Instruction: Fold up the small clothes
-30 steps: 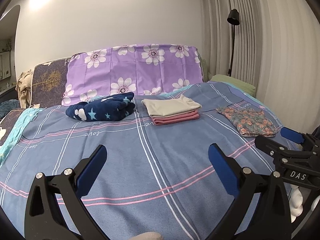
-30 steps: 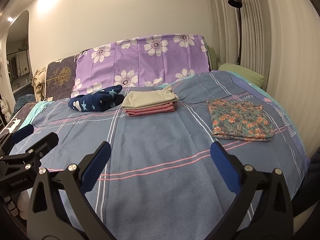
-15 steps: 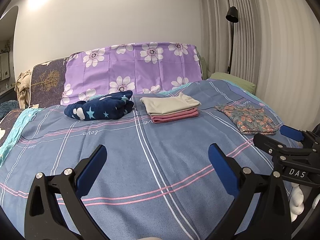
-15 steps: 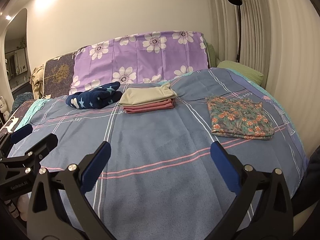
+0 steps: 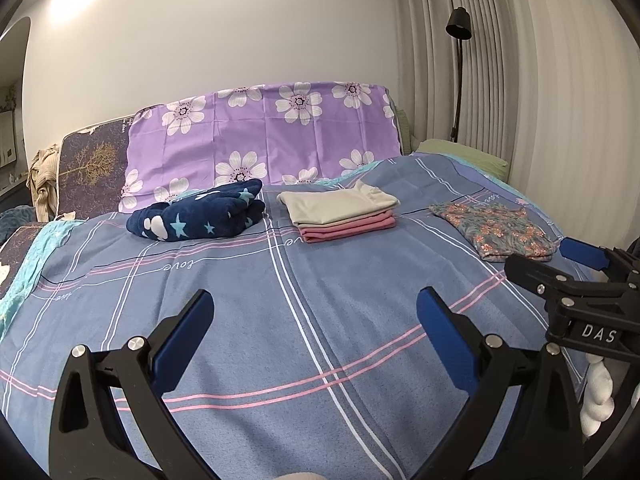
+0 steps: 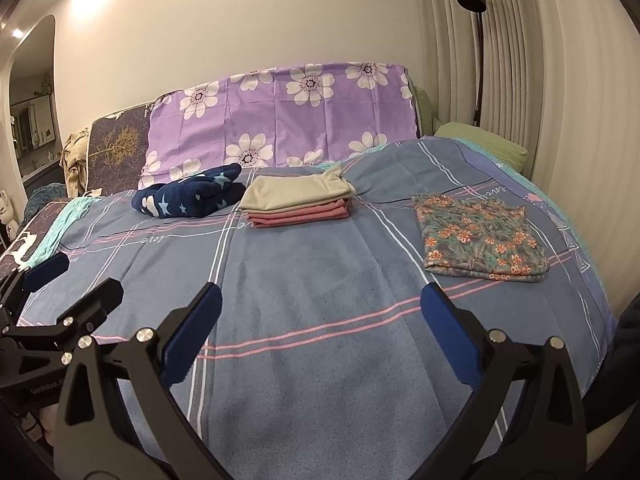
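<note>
Two hand-held grippers hover side by side above a blue plaid bedspread [image 5: 320, 320], the left gripper [image 5: 314, 320] and the right gripper [image 6: 320, 316] each with jaws spread wide apart and gripping nothing. Across the bed, a folded floral garment [image 6: 480, 236] lies flat at about 2 o'clock from the right gripper, while a stack of beige and pink folded clothes [image 5: 340, 210] sits at 12 o'clock and a bundled navy star-print piece [image 5: 200, 218] rests at 11 o'clock. A purple flowered pillowcase [image 5: 260, 140] stands behind them.
</note>
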Demonstrator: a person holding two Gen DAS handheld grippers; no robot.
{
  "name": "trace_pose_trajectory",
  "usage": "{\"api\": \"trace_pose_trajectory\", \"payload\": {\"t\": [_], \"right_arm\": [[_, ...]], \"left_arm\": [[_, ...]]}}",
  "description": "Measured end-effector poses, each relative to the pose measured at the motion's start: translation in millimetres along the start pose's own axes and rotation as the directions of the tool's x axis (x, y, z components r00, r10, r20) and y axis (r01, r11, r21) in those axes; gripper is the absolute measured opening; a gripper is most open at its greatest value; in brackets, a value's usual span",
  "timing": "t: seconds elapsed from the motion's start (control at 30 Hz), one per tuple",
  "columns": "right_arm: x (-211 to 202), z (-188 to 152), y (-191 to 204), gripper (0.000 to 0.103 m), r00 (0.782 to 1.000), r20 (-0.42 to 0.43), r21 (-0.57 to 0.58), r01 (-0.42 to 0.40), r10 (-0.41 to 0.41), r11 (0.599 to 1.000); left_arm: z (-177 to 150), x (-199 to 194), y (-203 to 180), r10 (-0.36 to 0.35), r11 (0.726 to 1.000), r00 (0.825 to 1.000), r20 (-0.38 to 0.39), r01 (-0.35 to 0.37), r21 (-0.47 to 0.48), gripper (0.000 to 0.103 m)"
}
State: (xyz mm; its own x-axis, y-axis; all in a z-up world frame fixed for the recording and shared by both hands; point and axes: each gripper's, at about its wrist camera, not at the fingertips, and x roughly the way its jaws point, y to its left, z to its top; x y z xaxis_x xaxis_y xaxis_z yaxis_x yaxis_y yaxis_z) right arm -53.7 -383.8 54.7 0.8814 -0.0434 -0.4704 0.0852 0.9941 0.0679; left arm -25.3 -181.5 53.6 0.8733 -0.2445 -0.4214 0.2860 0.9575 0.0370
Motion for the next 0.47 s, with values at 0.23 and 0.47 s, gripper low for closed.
{"api": "trace_pose_trajectory", "payload": {"t": [0.23,0.47], "right_arm": [[1.0,0.9,1.0,0.101,1.000,-0.003,-0.004,0.000,0.000,1.000],[2.6,2.1,2.2,0.101,1.000,-0.008,-0.004,0.002,-0.002,1.000]], "left_arm": [[-0.9,2.0,-0.3,-0.003,1.000,1.000,-0.004,0.003,0.010,0.102],[-1.3,5.4,-0.5,-0.003,1.000,1.000,-0.013,0.003,0.014,0.102]]}}
